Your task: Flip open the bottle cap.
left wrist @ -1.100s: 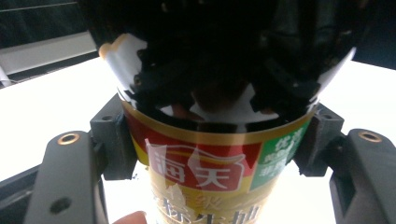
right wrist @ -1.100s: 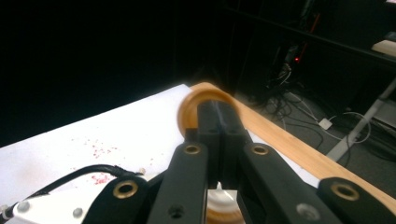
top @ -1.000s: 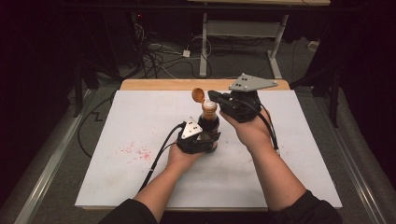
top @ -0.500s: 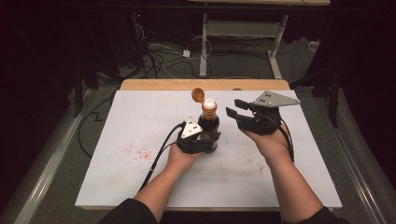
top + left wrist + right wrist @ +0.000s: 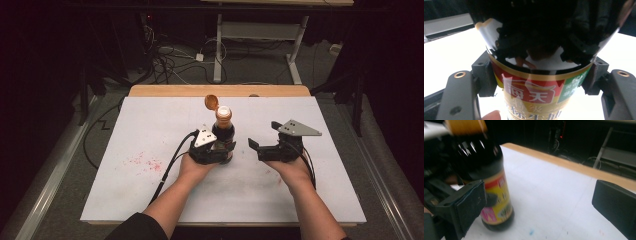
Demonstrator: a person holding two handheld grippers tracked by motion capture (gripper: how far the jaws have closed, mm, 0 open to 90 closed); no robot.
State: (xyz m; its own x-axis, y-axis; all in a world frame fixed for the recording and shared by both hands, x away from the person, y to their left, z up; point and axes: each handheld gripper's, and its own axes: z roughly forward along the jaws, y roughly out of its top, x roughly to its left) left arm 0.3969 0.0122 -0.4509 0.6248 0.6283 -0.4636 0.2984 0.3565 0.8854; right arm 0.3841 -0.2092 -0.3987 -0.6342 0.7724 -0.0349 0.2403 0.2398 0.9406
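While the left gripper (image 5: 223,150) pinches the upright bottle (image 5: 223,131) at table (image 5: 150,130) centre, dark liquid inside, cap (image 5: 211,102) flipped open, the right gripper (image 5: 256,147), just right, has just spread, nothing between.

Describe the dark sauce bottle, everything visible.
The bottle stands upright on the white table sheet, near the middle. It looks like dark glass or plastic holding dark liquid, with a narrow neck and a white spout. Its orange flip cap is hinged open, tilted back to the left. A label in red, gold and green with Chinese characters wraps the body. The left gripper clamps the lower body from both sides. The right gripper stands open beside it, apart.
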